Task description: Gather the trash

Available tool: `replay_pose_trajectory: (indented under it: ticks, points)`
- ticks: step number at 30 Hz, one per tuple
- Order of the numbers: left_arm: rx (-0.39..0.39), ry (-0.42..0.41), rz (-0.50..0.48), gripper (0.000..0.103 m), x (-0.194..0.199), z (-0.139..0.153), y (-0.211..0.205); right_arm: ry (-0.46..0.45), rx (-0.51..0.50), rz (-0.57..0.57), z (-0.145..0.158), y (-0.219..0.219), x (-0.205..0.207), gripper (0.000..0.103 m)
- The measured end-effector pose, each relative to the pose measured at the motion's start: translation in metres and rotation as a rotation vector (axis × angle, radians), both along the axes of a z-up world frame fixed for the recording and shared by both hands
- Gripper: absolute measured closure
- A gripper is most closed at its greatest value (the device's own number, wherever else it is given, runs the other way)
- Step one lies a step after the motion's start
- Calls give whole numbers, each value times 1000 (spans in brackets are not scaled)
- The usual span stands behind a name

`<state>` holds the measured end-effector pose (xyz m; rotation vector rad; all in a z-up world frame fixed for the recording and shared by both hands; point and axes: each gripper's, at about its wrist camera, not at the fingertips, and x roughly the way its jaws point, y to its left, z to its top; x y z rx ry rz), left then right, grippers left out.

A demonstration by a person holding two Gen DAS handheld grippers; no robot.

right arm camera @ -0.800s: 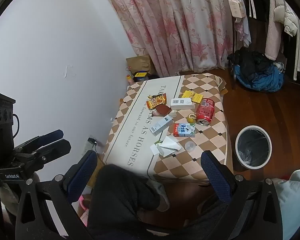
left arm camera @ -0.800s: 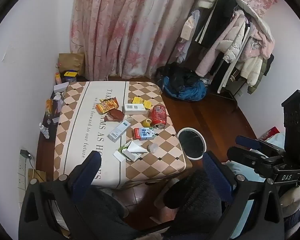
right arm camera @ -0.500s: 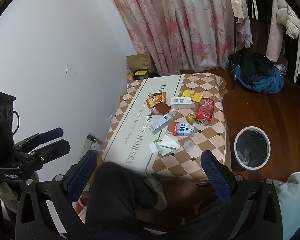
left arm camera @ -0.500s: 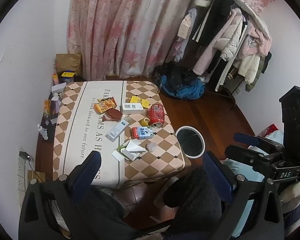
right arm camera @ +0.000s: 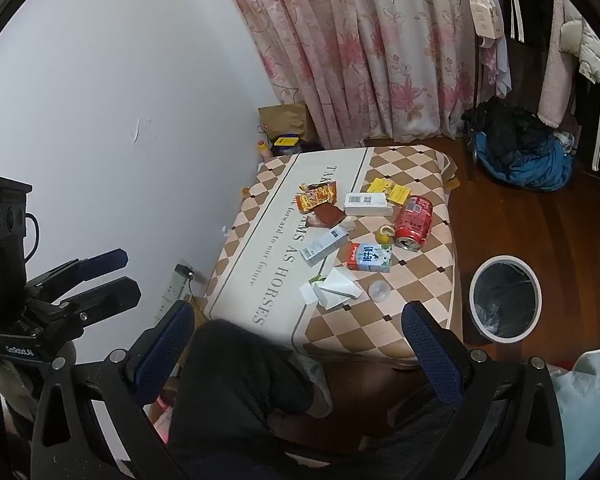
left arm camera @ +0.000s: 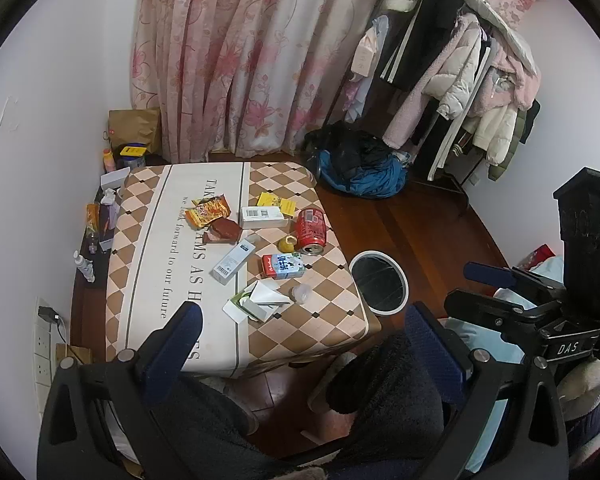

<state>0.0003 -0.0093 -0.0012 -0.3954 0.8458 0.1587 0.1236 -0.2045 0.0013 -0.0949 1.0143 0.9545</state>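
Trash lies on a low table with a checked cloth [left arm camera: 148,264] [right arm camera: 260,280]: a red can [left arm camera: 311,229] [right arm camera: 414,221] on its side, a small milk carton [left arm camera: 283,266] [right arm camera: 370,257], an orange snack wrapper [left arm camera: 209,210] [right arm camera: 317,196], a brown wrapper [left arm camera: 224,230], two white boxes, yellow paper and crumpled tissue [left arm camera: 258,300] [right arm camera: 336,288]. A white bin with a black liner [left arm camera: 378,282] [right arm camera: 505,298] stands on the floor to the table's right. My left gripper [left arm camera: 300,340] and right gripper [right arm camera: 296,344] hang high above the near edge, both open and empty.
A person's dark-clad knees [left arm camera: 384,396] [right arm camera: 236,364] sit below the grippers. A clothes rack [left arm camera: 452,72], a blue and black pile [left arm camera: 360,168] and pink curtains stand behind. Bottles and a paper bag [left arm camera: 134,126] line the left wall. Wooden floor surrounds the bin.
Both views have drifted slightly, so the table sits a little lower and farther left in frame. Nothing on the table has moved and both grippers stay open.
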Motion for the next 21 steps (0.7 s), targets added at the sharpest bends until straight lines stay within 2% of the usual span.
replay_pose_trajectory:
  ticks: [21]
  points:
    - [-6, -2, -2, 0, 1, 2, -3, -2, -8, 2, 4, 3, 0, 0]
